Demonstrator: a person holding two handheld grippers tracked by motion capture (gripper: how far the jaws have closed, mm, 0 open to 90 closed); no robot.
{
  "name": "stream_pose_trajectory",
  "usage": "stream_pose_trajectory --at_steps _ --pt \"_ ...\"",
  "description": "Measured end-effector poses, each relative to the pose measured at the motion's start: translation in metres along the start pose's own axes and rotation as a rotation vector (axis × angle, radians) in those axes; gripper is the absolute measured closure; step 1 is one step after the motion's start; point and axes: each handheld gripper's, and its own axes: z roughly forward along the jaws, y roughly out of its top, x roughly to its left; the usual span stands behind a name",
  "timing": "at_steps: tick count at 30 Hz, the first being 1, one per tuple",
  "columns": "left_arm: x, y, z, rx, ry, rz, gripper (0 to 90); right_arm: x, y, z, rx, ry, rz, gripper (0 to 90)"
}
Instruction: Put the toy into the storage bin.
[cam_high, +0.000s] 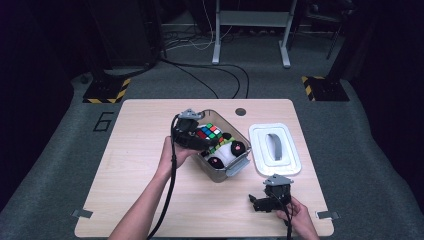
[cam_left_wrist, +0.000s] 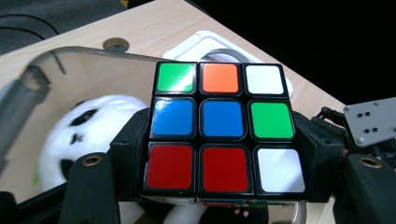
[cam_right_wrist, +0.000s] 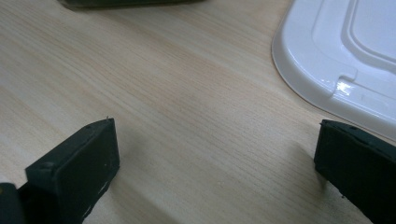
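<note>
Left tongs clamp cube — over bin.

Lab or studio, dark curtains, hazard-taped stand bases, floor cables

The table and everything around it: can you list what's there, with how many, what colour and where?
Table: one, light wood, centre of the high view.
Storage box: one, clear grey, mid-table, open.
Puzzle cube: one, multicoloured squares on black, clamped between the left gripper's jaws over the box.
Panda plush: one, white and black, inside the box.
Lid: one, white with a grey handle, flat on the table right of the box.
Striped floor plates: two, black and yellow, beyond the table's far corners.
Cables: several, black and white, on the grey floor behind.
Left gripper: one, black, at the box.
Right gripper: one, black, jaws apart, low over the table's near right.
</note>
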Motion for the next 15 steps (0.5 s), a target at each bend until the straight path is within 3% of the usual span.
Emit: stream_pose_trajectory --at_steps 9,15 --pt "-0.013 -0.006 0.03 0.019 -0.013 -0.009 33.7 0.0 0.0 0.0 0.001 0.001 -0.002 0.0" --pt "-0.022 -0.012 0.044 0.063 0.023 0.037 33.7 0.0 0.0 0.0 -0.001 -0.001 0.001 0.0"
